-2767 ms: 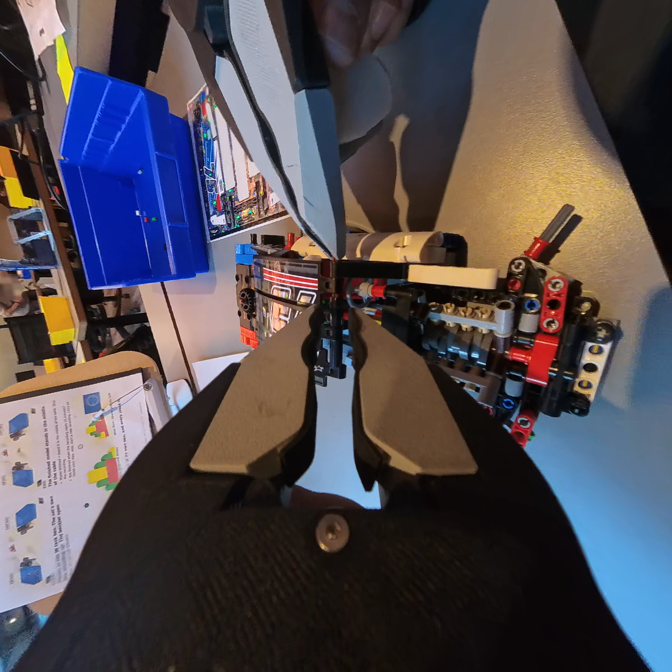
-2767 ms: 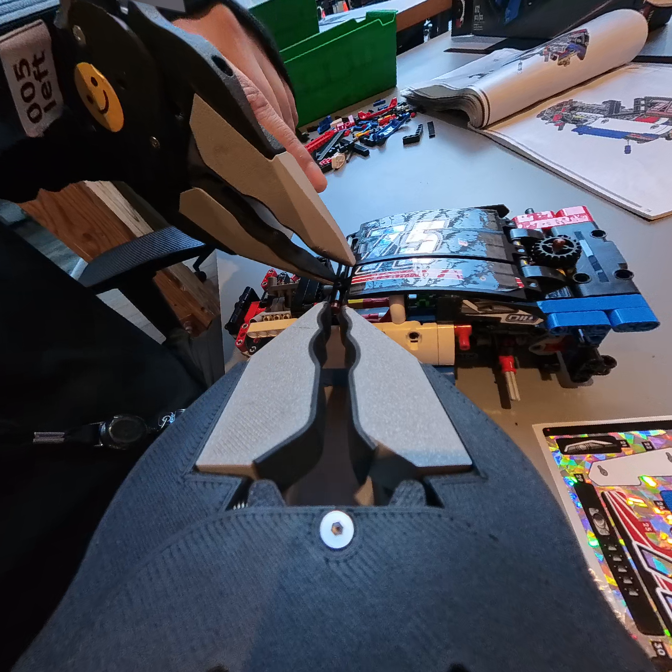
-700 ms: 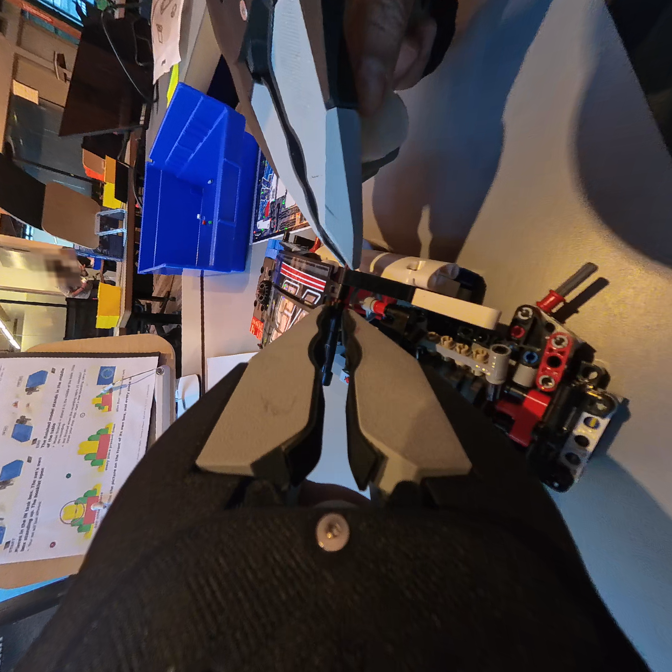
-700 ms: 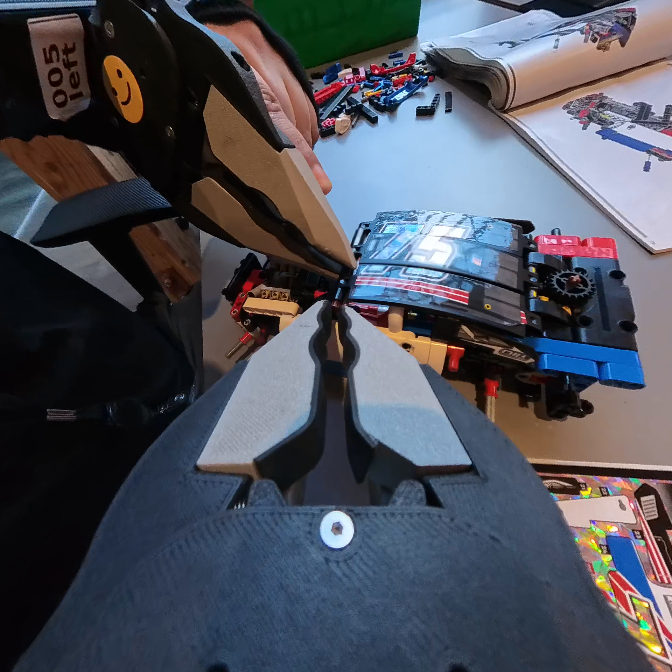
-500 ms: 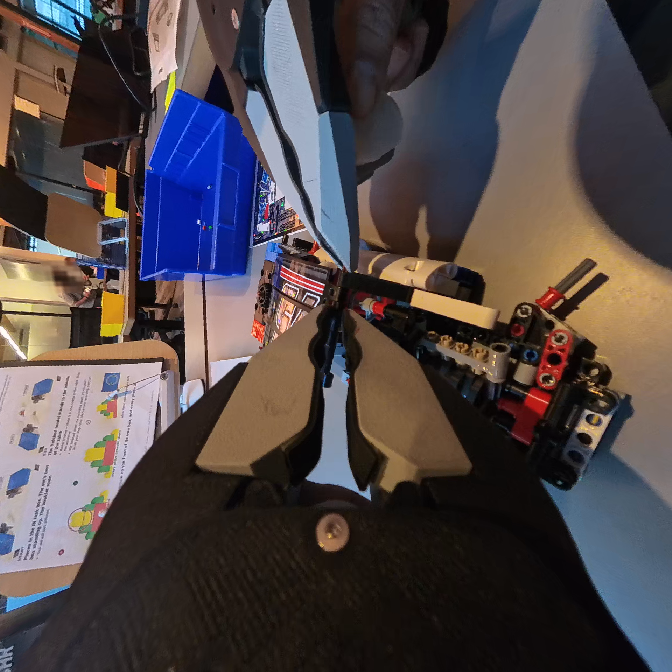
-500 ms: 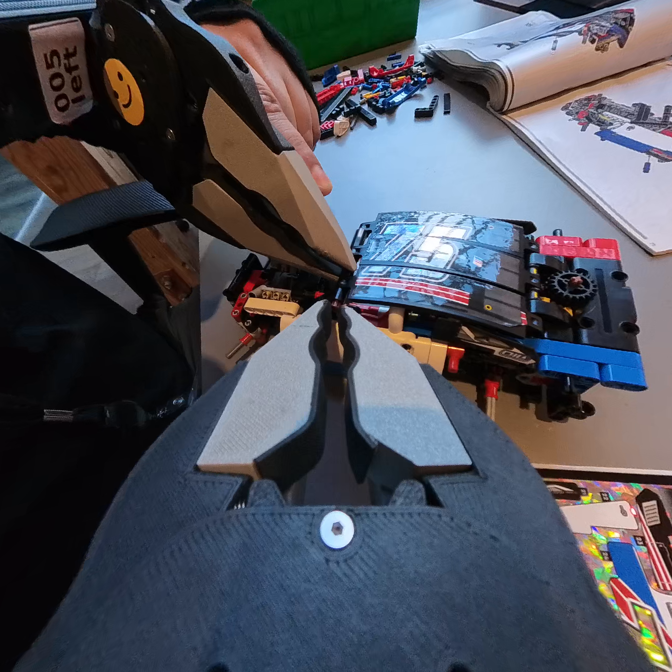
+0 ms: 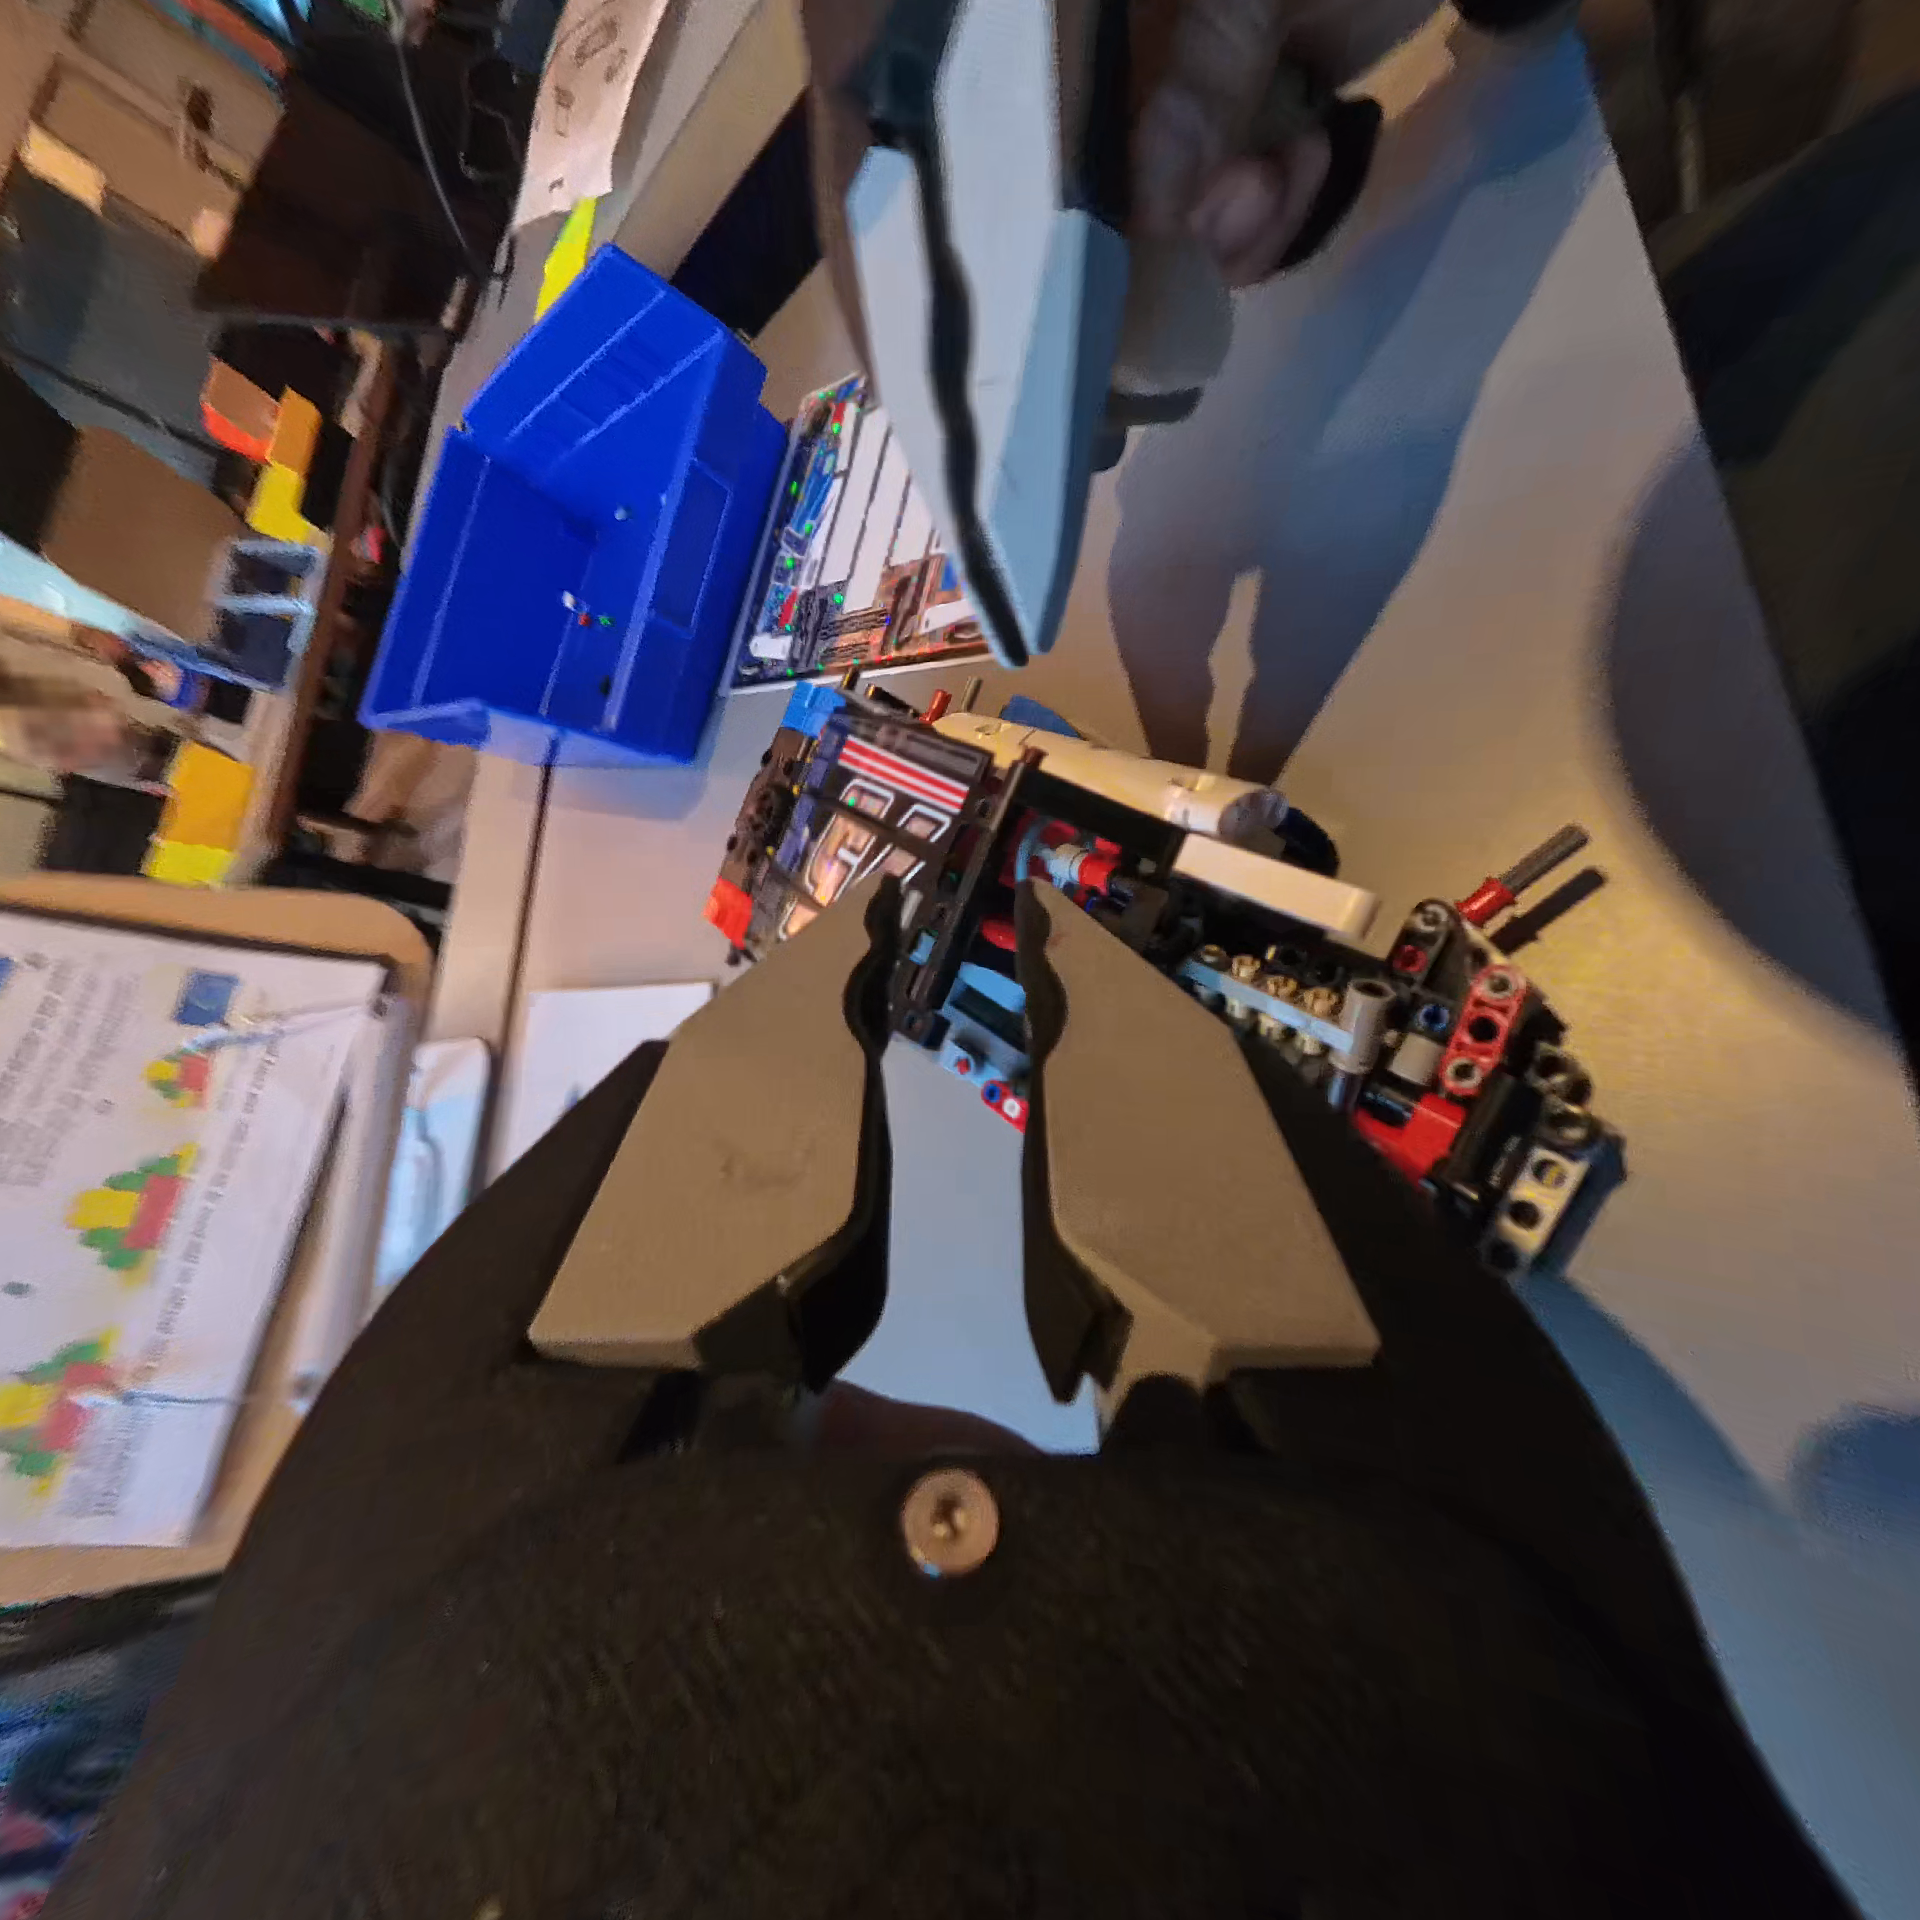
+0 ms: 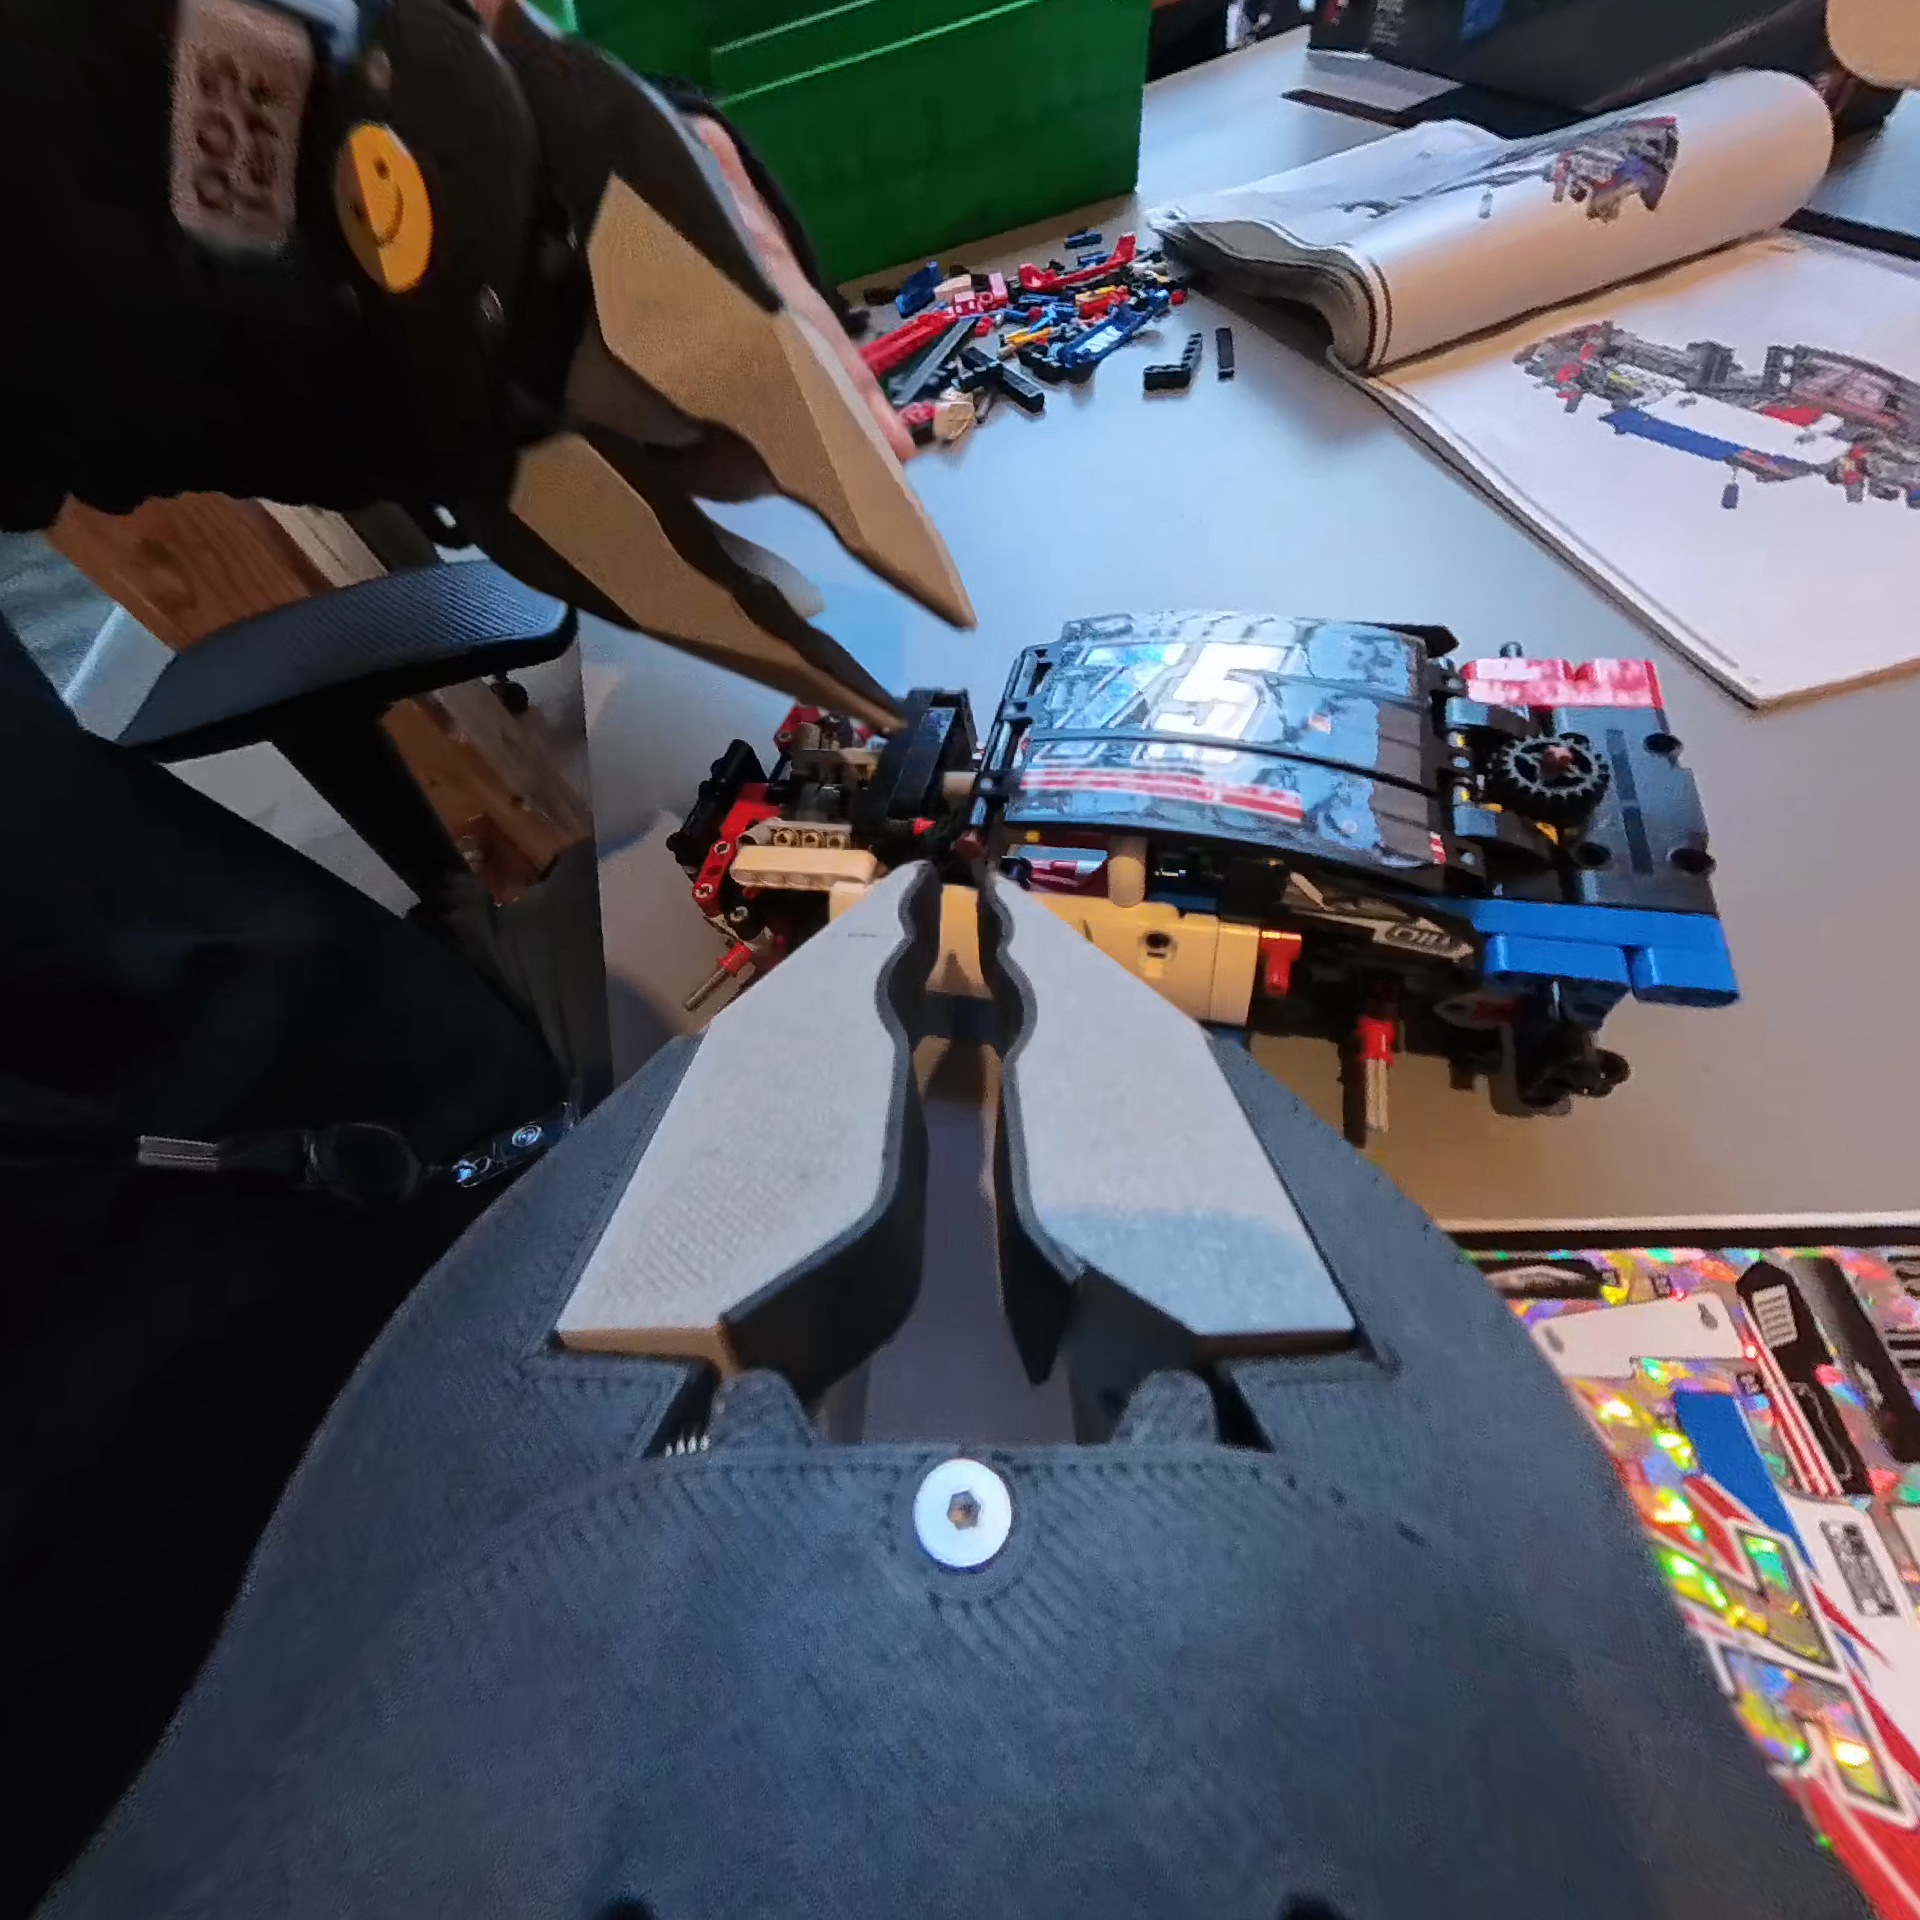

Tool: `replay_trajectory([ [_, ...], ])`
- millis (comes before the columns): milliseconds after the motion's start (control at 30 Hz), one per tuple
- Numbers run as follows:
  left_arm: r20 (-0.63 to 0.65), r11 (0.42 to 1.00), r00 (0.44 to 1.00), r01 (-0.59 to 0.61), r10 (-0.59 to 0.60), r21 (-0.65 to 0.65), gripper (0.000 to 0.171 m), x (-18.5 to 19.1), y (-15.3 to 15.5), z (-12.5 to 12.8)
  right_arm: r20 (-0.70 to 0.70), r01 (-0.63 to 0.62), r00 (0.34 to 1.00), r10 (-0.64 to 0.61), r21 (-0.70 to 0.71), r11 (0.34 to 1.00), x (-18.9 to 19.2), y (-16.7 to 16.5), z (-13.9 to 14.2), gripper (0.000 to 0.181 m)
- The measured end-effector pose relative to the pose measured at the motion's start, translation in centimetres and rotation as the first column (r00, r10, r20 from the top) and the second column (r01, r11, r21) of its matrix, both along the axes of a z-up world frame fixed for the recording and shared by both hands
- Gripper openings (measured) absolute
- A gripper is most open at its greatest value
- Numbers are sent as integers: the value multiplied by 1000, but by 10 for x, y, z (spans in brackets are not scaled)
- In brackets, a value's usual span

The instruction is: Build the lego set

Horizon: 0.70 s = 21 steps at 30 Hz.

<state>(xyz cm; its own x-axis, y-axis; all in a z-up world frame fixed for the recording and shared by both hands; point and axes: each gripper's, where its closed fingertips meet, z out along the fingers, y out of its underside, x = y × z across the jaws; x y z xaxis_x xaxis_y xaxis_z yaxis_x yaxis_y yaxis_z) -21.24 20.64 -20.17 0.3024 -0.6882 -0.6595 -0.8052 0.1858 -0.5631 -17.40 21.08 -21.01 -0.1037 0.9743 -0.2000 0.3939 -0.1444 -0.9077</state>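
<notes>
A half-built lego car (image 8: 1247,790) with a dark patterned roof, blue end and cream side lies on the grey table; it also shows in the left wrist view (image 7: 1299,987). A black frame piece (image 8: 925,758) stands on the car just behind the roof panel. My left gripper (image 7: 956,904) is open, its fingers either side of that black piece (image 7: 951,894); in the right wrist view (image 8: 935,675) its lower finger touches the piece. My right gripper (image 8: 956,875) is nearly shut and empty, just short of the car's cream side; in the left wrist view (image 7: 1023,649) it hangs above the car.
Loose lego pieces (image 8: 1039,312) lie behind the car, before a green bin (image 8: 914,114). An open instruction booklet (image 8: 1662,343) is at the back right. A shiny sticker sheet (image 8: 1714,1455) lies at the front right. A blue bin (image 7: 582,561) stands beyond the car. A chair (image 8: 343,644) is at the table edge. Some 5 cm of space lies between my two pairs of fingers.
My left gripper has opened around the black piece. My right gripper has let go and drawn back from the car. The black piece now stays on the car.
</notes>
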Motion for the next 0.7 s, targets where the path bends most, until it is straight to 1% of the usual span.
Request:
replay_trajectory([
  [67, 80, 994, 994, -64, 71, -83, 19, -11, 5, 6, 11, 21, 1000, -21, -16, 1000, 0, 0, -4, 5],
  [167, 147, 956, 971, -145, 186, -255, 20, -29, 13, 2, 20, 31, 999, -30, -19, 999, -1, -2, -7, 5],
  [267, 175, 912, 948, -190, 267, -363, 22, -37, 17, -4, 45, 60, 997, -59, -11, 998, -2, 1, -10, 5],
  [333, 177, 891, 933, -225, 314, -395, 22, -42, 20, -8, 45, 77, 996, -74, -58, 995, -3, -2, -9, 5],
  [367, 169, 873, 929, -230, 328, -430, 25, -43, 18, -12, 40, 87, 996, -83, -82, 993, -3, -5, -7, 4],
  [400, 165, 850, 927, -223, 336, -477, 30, -42, 15, -18, 33, 93, 995, -90, -92, 991, -3, -8, -6, 3],
  [433, 174, 832, 921, -219, 349, -511, 29, -41, 13, -20, 29, 106, 994, -104, -83, 991, -2, -9, -5, 1],
  [500, 230, 819, 907, -179, 352, -546, 27, -37, 13, -20, 38, 150, 988, -149, -31, 988, -2, -5, -7, 0],
  [567, 278, 804, 888, -152, 367, -575, 27, -36, 15, -19, 38, 167, 985, -166, -23, 986, -4, -4, -7, 1],
  [700, 341, 721, 854, -56, 393, -691, 30, -28, 13, -23, 35, 187, 982, -185, -49, 981, -9, -3, -7, 2],
])
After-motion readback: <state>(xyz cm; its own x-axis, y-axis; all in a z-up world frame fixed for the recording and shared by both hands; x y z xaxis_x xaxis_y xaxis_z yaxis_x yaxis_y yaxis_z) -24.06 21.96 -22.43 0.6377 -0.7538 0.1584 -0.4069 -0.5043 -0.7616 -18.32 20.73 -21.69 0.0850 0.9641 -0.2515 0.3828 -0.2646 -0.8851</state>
